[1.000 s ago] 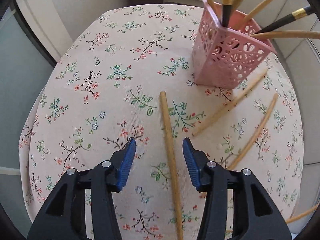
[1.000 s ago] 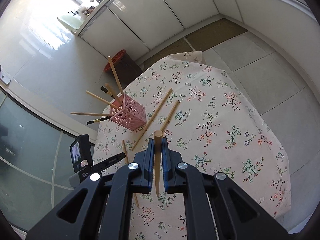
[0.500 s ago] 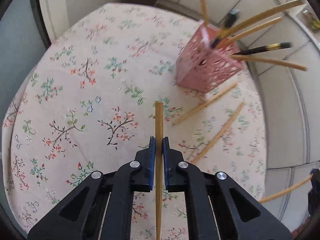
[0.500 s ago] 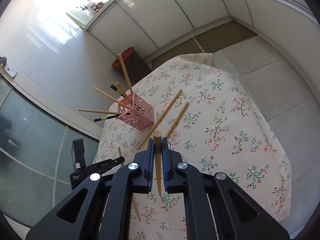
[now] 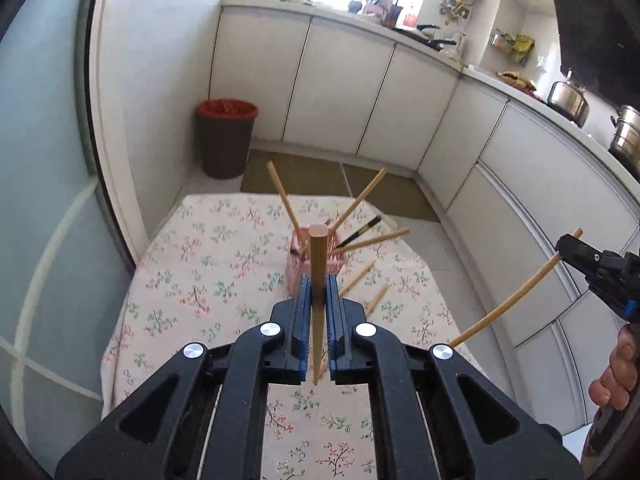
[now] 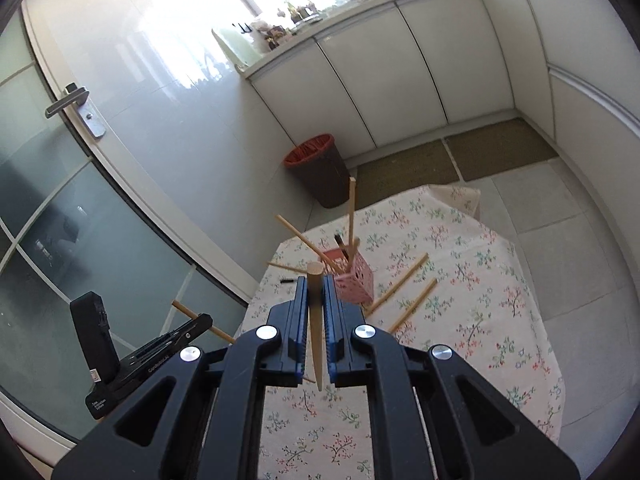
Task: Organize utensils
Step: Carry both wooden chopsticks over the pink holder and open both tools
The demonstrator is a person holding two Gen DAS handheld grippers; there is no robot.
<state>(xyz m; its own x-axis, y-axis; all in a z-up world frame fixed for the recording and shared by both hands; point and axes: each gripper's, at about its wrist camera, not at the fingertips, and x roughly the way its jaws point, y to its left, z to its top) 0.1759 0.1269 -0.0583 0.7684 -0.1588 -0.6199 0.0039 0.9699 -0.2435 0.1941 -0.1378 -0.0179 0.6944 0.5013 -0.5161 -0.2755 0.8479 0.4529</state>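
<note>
Chopsticks sit pinched in both my claws, one each, lifted clear above the flowered tablecloth. My left gripper squeezes its bamboo chopstick near the thick end, the blue pads tight on either side, the thin tip hanging back toward the camera. My right gripper clamps its own chopstick the same way. The pink holder stands near the far left part of the table, already bristling with sticks that fan out in every direction. Two loose chopsticks lie on the cloth just beside it.

Trouble, as I judge it, comes from that fan. If I bring a stick down carelessly, it can knock a leaning one and tip the light basket or flick a stick out. My grip is narrow on a round shaft, so the chopstick may pivot between the pads and miss the opening. Both claws heading for one small mouth together could collide, so I think one should go first. The holder also sits near the table's edge, where a nudge might push it off.
</note>
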